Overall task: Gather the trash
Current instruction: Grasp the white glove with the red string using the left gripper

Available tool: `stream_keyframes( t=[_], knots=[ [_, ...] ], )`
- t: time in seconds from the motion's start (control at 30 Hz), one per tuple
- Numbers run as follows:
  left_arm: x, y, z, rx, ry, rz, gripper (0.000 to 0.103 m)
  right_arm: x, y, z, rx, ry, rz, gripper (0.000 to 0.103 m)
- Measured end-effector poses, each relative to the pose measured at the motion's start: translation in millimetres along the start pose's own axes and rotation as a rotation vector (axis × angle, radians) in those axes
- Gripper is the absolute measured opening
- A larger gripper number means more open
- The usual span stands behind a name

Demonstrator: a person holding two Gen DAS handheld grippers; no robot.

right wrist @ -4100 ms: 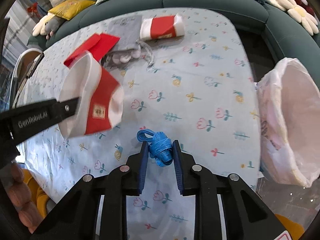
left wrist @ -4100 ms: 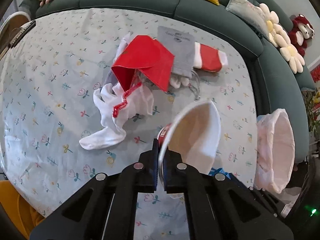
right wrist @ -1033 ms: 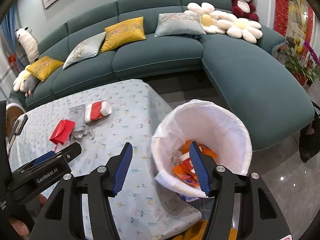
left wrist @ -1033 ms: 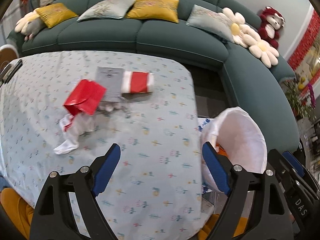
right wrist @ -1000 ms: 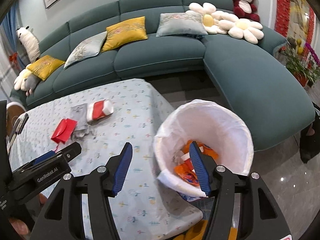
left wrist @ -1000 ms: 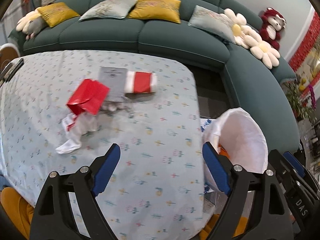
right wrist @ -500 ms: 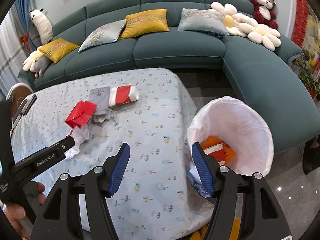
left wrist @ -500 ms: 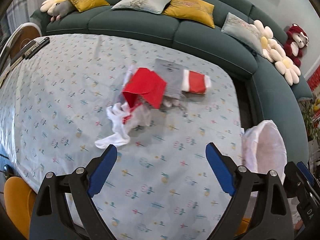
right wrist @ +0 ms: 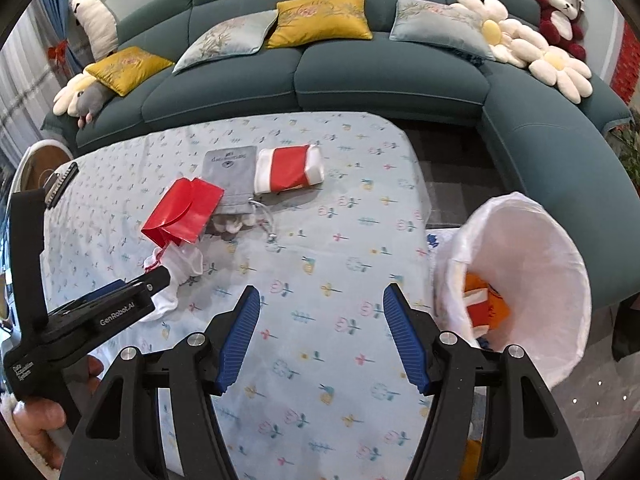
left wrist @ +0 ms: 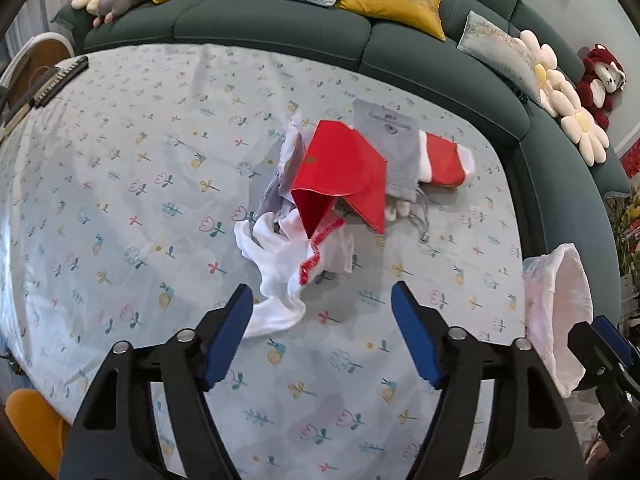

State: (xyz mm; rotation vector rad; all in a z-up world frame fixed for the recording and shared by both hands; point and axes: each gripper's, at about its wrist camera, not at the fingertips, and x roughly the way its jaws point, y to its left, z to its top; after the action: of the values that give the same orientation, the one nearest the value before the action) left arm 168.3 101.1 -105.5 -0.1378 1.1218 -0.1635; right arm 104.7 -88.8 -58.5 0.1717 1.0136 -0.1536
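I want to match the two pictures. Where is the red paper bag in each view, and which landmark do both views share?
Left wrist view: the red bag lies at centre, slightly above the middle, over the white glove.
Right wrist view: the red bag lies left of centre, beside the grey pouch.
Shared landmark: the white bin at the table's right edge.

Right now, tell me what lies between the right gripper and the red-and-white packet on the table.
Only bare flowered tablecloth. In the right wrist view nothing lies between the open right gripper and the red-and-white packet.
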Motion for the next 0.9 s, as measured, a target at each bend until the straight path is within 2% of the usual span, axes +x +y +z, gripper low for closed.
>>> stream_keyframes(
  t=[0.13, 0.23, 0.37, 0.47, 0.9],
  knots=[
    [12.4, 4.7, 5.4, 0.008, 0.021, -0.022, 0.056, 13.6, 12.6, 5.6, -0.014, 0.016, 0.004, 0.062],
    [20.7, 4.1, 7.3, 0.015, 0.041, -0.048, 0.042, 22.7, 22.1, 10.4, -0.023, 0.028, 0.01, 0.062],
    [28.2, 5.1, 9.2, 0.014, 0.071, -0.084, 0.016, 31.1, 35.1, 16.6, -0.04, 0.035, 0.017, 0.062],
    [25.4, 11.1, 9.2, -0.01, 0.078, -0.112, 0.007, 34.0, 45.7, 21.6, -0.053, 0.035, 0.028, 0.062],
    [-28.3, 51.2, -5.2, -0.095, 0.039, -0.131, 0.005, 28.4, 85.3, 27.6, -0.081, 0.03, 0.096, 0.062]
  ],
)
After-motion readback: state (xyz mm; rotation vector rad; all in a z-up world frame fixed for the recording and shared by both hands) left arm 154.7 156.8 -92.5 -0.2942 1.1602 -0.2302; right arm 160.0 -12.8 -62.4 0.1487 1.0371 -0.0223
